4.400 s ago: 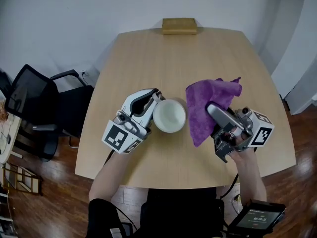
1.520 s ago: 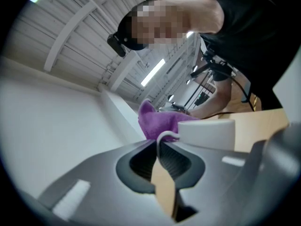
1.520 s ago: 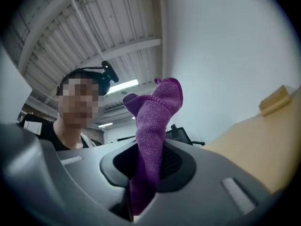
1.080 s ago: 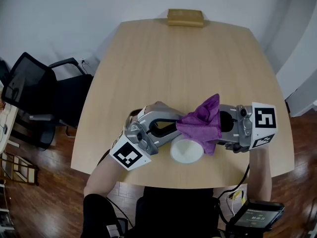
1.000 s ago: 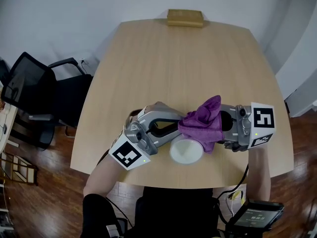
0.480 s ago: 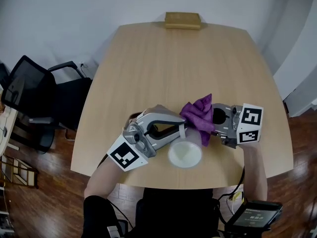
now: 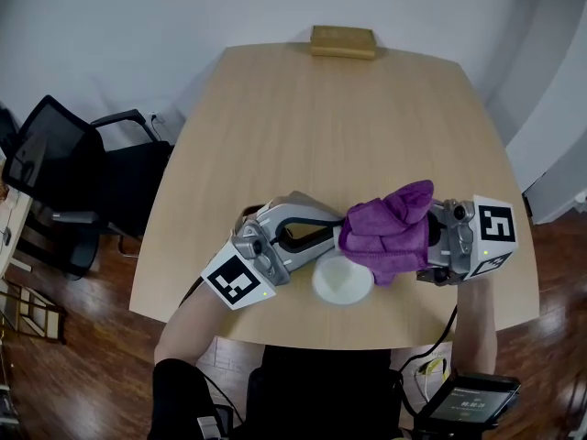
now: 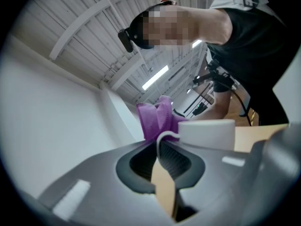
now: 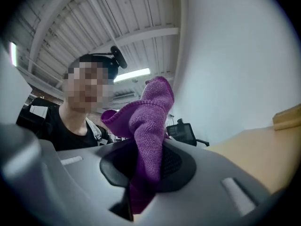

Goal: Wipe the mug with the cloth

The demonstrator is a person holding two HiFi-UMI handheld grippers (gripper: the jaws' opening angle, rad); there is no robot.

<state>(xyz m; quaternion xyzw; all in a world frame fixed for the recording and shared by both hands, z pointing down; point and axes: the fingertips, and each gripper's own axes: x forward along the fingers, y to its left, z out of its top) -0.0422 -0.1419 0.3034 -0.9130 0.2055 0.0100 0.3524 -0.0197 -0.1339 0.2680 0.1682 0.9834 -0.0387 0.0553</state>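
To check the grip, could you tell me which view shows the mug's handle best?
Left gripper view: the handle sits clamped in the left gripper. Head view shows only the mug's rim; right gripper view, only the cloth.

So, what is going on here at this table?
A person holds one tool in each hand over a wooden table. The left tool is closed on the handle of a white mug. The right tool is closed on a bunched purple cloth, which sits at the mug's rim; real contact cannot be confirmed.
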